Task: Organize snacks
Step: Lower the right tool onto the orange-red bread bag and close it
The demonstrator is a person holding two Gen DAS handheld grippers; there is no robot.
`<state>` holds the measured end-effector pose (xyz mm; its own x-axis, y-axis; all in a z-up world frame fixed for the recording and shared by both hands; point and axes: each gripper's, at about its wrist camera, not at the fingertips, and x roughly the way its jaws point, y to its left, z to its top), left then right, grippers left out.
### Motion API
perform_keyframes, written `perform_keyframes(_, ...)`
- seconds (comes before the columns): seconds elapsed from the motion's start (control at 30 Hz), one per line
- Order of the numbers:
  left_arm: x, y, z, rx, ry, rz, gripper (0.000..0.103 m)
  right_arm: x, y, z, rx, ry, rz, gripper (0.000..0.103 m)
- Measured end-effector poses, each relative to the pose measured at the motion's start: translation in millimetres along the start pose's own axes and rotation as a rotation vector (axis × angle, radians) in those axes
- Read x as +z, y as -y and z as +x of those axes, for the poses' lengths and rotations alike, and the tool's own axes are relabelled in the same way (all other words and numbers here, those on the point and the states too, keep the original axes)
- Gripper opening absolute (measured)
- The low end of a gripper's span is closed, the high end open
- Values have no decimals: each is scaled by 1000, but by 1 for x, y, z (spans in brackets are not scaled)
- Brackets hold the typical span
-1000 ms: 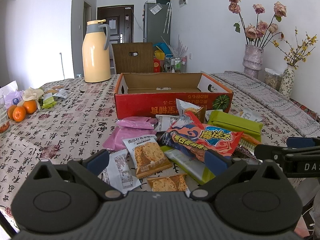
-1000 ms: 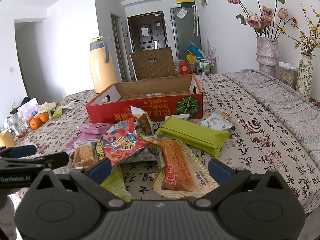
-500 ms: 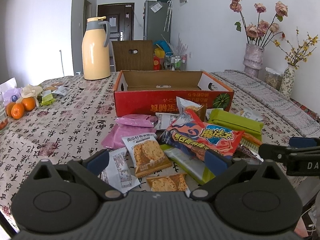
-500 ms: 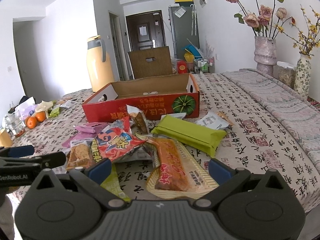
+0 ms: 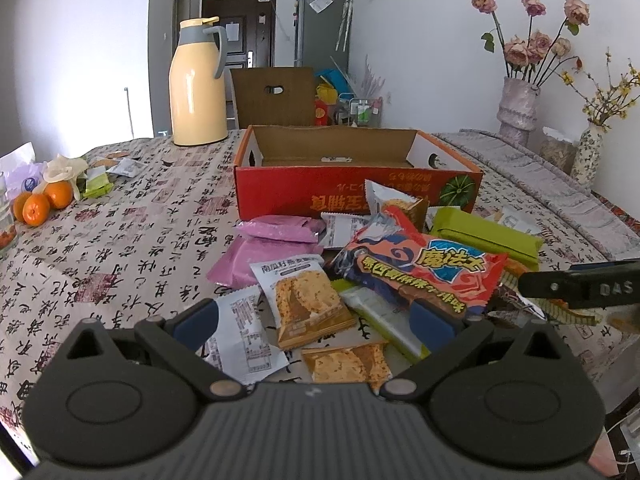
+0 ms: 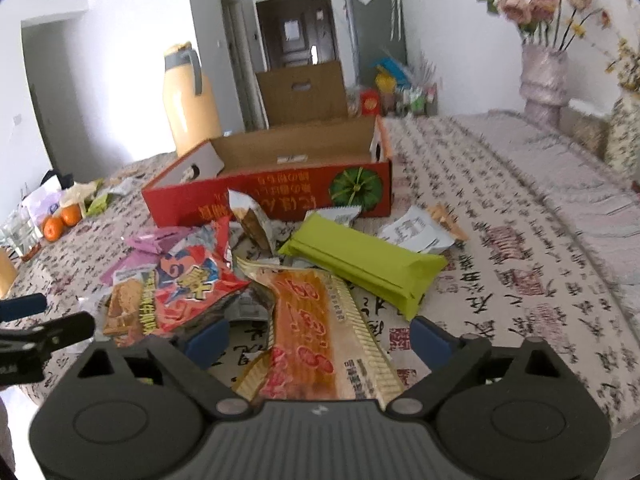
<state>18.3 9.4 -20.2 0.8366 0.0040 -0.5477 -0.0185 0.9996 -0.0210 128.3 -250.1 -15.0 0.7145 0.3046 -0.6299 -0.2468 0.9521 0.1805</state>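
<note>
An open red cardboard box [image 5: 356,196] [image 6: 272,196] stands on the table behind a pile of snack packets. The pile holds a red-and-blue bag [image 5: 424,270] [image 6: 188,280], a green pack [image 5: 486,236] [image 6: 360,258], an orange packet [image 6: 316,332], pink pouches [image 5: 264,248] and biscuit packets [image 5: 304,304]. My left gripper [image 5: 316,322] is open and empty, low over the biscuit packets. My right gripper [image 6: 318,336] is open, its fingers either side of the orange packet.
A yellow thermos [image 5: 198,84] stands behind the box to the left. Oranges [image 5: 40,204] and wrappers lie at the table's left edge. Flower vases [image 5: 518,108] stand at the right. A brown chair back [image 5: 272,98] is behind the box.
My right gripper has moved forward and lower, closer over the orange packet. My left gripper has shifted slightly. Both stay open.
</note>
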Motion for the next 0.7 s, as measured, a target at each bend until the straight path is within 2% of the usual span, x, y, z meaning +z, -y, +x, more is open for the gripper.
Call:
perform_keyframes(0.17,0,-2,6,4,-12,-4,103,5,9,29,42,-96,39,87)
perform_keyframes(0.3,-1,-3,12,3,-22,-6,103,4,15,44,77,-128,73,85)
perform_keyframes(0.37,-1,-4,14,2,-27,-8,103,4,15,47,75,-124,75,83)
perform_keyframes(0.6,-2,-5,21,0,-44,-14,103,2,5,49,65,-111,43,63)
perform_keyframes(0.7,-2,-6,23,-2,-50,-17,103,1,3,48,51,-100,23,60)
